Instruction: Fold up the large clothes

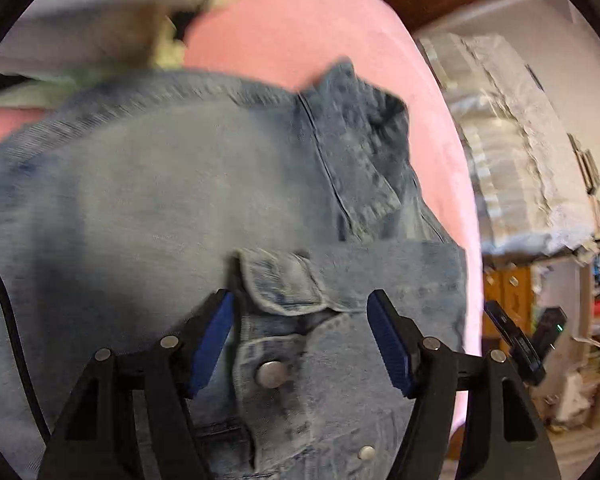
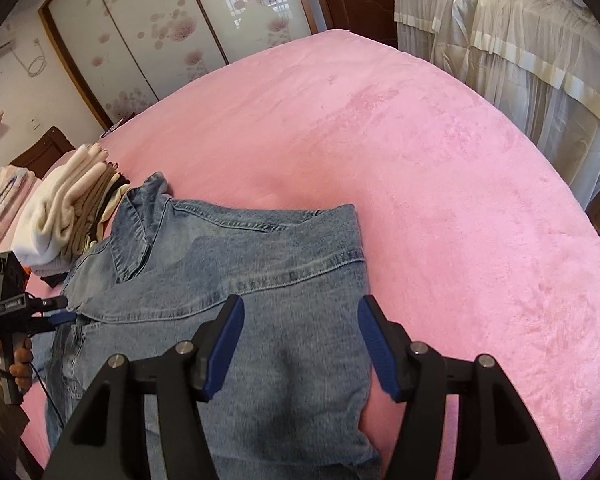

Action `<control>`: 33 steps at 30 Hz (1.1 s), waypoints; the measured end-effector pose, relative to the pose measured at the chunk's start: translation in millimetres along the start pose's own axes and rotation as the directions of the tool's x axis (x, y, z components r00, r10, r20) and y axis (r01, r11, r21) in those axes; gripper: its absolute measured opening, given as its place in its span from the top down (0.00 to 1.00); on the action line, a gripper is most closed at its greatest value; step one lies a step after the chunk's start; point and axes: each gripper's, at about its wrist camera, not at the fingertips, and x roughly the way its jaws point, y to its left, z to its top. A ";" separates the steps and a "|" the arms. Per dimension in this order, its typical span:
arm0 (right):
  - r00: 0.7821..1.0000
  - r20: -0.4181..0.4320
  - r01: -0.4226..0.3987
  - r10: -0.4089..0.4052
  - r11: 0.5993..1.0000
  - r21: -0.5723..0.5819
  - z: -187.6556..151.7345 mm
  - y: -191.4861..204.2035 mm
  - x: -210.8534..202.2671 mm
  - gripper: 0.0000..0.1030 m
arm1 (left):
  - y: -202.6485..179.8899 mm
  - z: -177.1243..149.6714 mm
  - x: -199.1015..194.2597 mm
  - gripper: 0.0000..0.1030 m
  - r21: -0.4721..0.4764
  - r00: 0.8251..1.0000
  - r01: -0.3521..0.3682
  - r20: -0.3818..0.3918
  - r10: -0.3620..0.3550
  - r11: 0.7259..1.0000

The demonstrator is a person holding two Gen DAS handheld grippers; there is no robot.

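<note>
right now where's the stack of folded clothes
In the right wrist view, the stack of folded clothes sits at the left on the pink bed, just beyond the denim jacket collar.

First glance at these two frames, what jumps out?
The denim jacket lies spread on the big pink bedspread that fills most of the right wrist view. Both hand-held grippers hover open over it: the right one above plain denim, the left one above a snap button. A stack of folded clothes sits beside the jacket's collar at the left.
</note>
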 end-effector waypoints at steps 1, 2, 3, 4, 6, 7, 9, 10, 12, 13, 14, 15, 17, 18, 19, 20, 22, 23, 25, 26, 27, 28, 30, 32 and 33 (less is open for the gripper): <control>1.000 -0.004 0.002 -0.002 1.000 0.007 1.4 -0.6 3.1 0.42 | -0.1 1.2 6.5 0.35 -0.002 1.000 -0.013 -0.017 0.013 1.000; 1.000 -0.007 0.002 -0.001 1.000 0.014 3.1 -1.7 6.8 0.42 | 0.0 2.6 12.6 0.35 0.000 0.999 -0.025 -0.035 0.025 1.000; 1.000 -0.011 0.003 -0.003 1.000 0.019 5.0 -2.9 10.1 0.42 | 0.2 4.2 17.9 0.35 -0.002 0.999 -0.026 -0.044 0.026 1.000; 1.000 -0.013 0.008 -0.007 1.000 0.019 6.4 -3.4 12.5 0.42 | 0.1 5.8 20.4 0.35 -0.011 0.999 -0.025 -0.038 0.024 1.000; 0.999 -0.021 0.029 -0.029 0.999 0.015 12.7 -6.4 21.1 0.42 | -2.3 7.1 19.9 0.48 -0.017 0.999 -0.034 -0.014 0.034 0.999; 0.999 -0.025 0.038 -0.037 0.999 0.016 15.3 -8.0 24.5 0.42 | -6.0 7.1 17.0 0.60 -0.009 0.998 -0.066 0.017 0.067 0.998; 0.998 -0.037 0.042 -0.041 0.999 0.024 24.3 -12.1 34.9 0.42 | -13.6 5.1 12.7 0.66 0.010 0.993 -0.098 0.064 0.097 0.995; 0.998 -0.045 0.046 -0.044 0.999 0.027 28.8 -13.5 40.7 0.42 | -23.0 1.7 7.6 0.69 0.045 0.986 -0.126 0.112 0.121 0.991; 0.996 -0.075 0.047 -0.045 0.999 0.020 38.0 -14.5 56.6 0.42 | -52.8 -9.6 -4.7 0.70 0.174 0.960 -0.194 0.235 0.151 0.965; 0.994 -0.089 0.061 -0.059 0.998 0.018 41.3 -15.3 65.3 0.42 | -63.5 -14.7 -9.8 0.71 0.221 0.947 -0.216 0.287 0.148 0.951; 0.992 -0.100 0.080 -0.078 0.997 0.017 43.2 -16.3 73.6 0.42 | -72.8 -21.4 -14.7 0.71 0.263 0.927 -0.244 0.346 0.146 0.933; 0.989 -0.116 0.091 -0.089 0.996 0.012 43.7 -16.8 81.6 0.42 | -74.7 -25.3 -14.2 0.71 0.268 0.910 -0.281 0.381 0.166 0.922; 0.983 -0.146 0.112 -0.110 0.994 0.005 42.0 -17.8 98.4 0.44 | -61.0 -22.8 -0.6 0.71 0.219 0.897 -0.344 0.364 0.251 0.913; 0.983 -0.135 0.124 -0.123 0.992 -0.006 40.5 -16.9 100.6 0.51 | -49.6 -20.2 7.3 0.71 0.183 0.896 -0.363 0.338 0.288 0.914; 0.982 -0.115 0.146 -0.150 0.989 -0.036 40.3 -13.5 98.6 0.86 | -37.6 -19.5 11.7 0.71 0.142 0.897 -0.357 0.328 0.296 0.923; 0.981 -0.095 0.164 -0.168 0.985 -0.045 41.1 -12.3 93.9 0.90 | -34.5 -20.2 10.2 0.71 0.127 0.898 -0.339 0.340 0.280 0.932; 0.983 -0.007 0.183 -0.183 0.982 -0.042 41.0 -15.7 79.6 0.91 | -36.1 -23.5 9.1 0.71 0.128 0.889 -0.332 0.373 0.264 0.935; 0.980 -0.017 0.196 -0.197 0.980 -0.039 39.4 -19.0 83.4 0.91 | -37.5 -25.1 12.5 0.71 0.140 0.883 -0.349 0.380 0.275 0.927; 0.972 -0.071 0.222 -0.225 0.973 -0.056 33.8 -22.3 100.0 0.90 | -34.7 -25.6 20.2 0.70 0.142 0.878 -0.374 0.371 0.301 0.916; 0.970 -0.076 0.228 -0.233 0.972 -0.061 33.9 -20.6 101.6 0.89 | -31.9 -24.5 20.9 0.69 0.126 0.881 -0.369 0.364 0.303 0.921; 0.969 -0.087 0.228 -0.231 0.973 -0.046 36.8 -19.8 98.7 0.89 | -30.9 -23.4 19.7 0.67 0.108 0.884 -0.361 0.356 0.302 0.926; 0.973 -0.093 0.212 -0.213 0.977 -0.016 39.9 -21.3 92.9 0.88 | -31.0 -22.9 19.3 0.66 0.098 0.888 -0.354 0.346 0.302 0.930; 0.987 -0.084 0.140 -0.136 0.989 0.049 43.8 -26.3 71.8 0.85 | -33.9 -22.1 10.3 0.63 0.084 0.897 -0.350 0.317 0.308 0.933; 0.993 -0.041 0.110 -0.108 0.992 0.066 42.2 -24.1 48.0 0.76 | -41.9 -27.6 3.2 0.62 0.081 0.884 -0.391 0.310 0.350 0.917; 0.995 -0.005 0.104 -0.104 0.993 0.048 35.9 -19.4 29.4 0.73 | -47.3 -32.4 -4.1 0.62 0.085 0.874 -0.415 0.316 0.370 0.906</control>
